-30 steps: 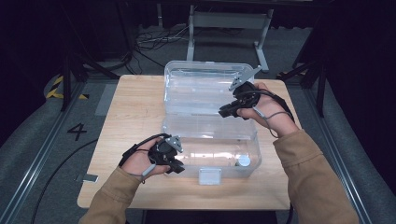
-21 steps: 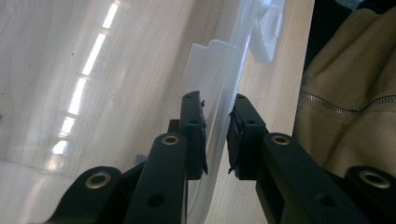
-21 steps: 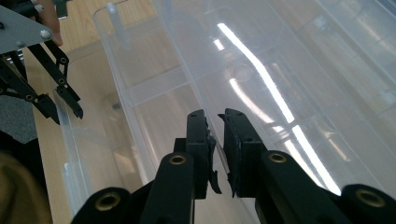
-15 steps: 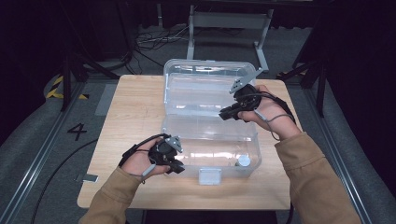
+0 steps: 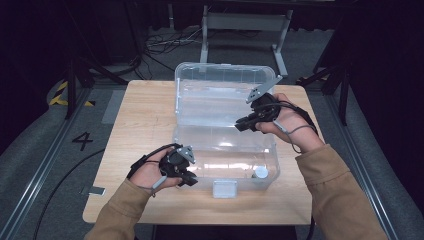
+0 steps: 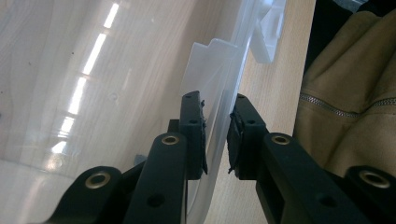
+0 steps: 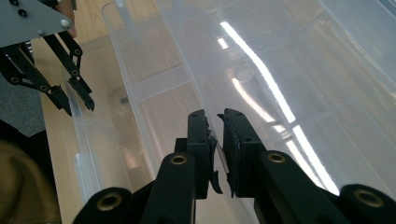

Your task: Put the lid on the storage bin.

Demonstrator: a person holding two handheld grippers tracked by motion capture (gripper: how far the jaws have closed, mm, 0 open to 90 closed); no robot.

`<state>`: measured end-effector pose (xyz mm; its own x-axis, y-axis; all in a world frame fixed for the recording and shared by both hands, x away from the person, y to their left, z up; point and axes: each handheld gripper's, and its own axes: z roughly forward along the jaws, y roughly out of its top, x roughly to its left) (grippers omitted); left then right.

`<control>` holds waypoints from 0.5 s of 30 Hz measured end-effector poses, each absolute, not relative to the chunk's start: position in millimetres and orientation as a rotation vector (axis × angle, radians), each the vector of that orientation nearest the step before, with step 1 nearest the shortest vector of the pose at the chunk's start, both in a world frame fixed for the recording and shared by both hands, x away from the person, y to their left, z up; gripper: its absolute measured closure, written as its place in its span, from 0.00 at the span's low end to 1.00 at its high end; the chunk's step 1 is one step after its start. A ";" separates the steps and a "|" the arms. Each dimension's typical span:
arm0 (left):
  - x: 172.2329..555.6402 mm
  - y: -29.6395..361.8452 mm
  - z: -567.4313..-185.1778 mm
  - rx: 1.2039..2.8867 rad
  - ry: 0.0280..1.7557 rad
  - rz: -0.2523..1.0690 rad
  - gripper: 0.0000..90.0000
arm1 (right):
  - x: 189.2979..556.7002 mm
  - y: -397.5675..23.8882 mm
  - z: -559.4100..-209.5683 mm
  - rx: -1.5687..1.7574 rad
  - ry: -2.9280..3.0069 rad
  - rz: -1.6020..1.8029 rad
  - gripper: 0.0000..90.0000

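A clear plastic box (image 5: 225, 145) stands on the wooden table (image 5: 140, 115) with its lid (image 5: 220, 90) folded open behind it. My left gripper (image 5: 192, 181) is at the box's front left corner. Its jaws are shut on the clear rim (image 6: 219, 107), one pad on each side. My right gripper (image 5: 239, 125) is at the back rim, near the hinge line. Its jaws (image 7: 215, 116) are almost together, and a thin clear edge seems pinched between them. The right gripper view also shows the left gripper (image 7: 79, 107) astride the far corner.
A small grey round thing (image 5: 260, 172) lies inside the box at its front right. A white latch (image 5: 224, 189) hangs on the front wall. Bare wood lies left of the box. A metal stand (image 5: 245, 22) is behind the table.
My right gripper has shifted slightly toward the near side along the back rim. The left gripper and the box have stayed put.
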<state>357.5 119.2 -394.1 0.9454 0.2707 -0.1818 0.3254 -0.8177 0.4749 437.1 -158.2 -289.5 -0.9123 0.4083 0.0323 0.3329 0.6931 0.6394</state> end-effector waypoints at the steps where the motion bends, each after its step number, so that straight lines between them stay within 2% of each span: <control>1: 357.3 119.3 -394.1 2.579 0.430 -0.142 0.86 | 436.1 -158.1 -289.4 0.611 2.789 1.015 0.91; 15: 356.6 119.7 -395.1 2.570 0.442 -0.141 0.86 | 428.4 -156.6 -289.3 0.581 2.804 0.993 0.91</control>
<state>356.6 119.7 -395.1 0.9411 0.2831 -0.1848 0.3378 -0.8092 0.4807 428.4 -156.6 -289.3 -0.9206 0.3898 0.0232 0.3175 0.7127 0.6255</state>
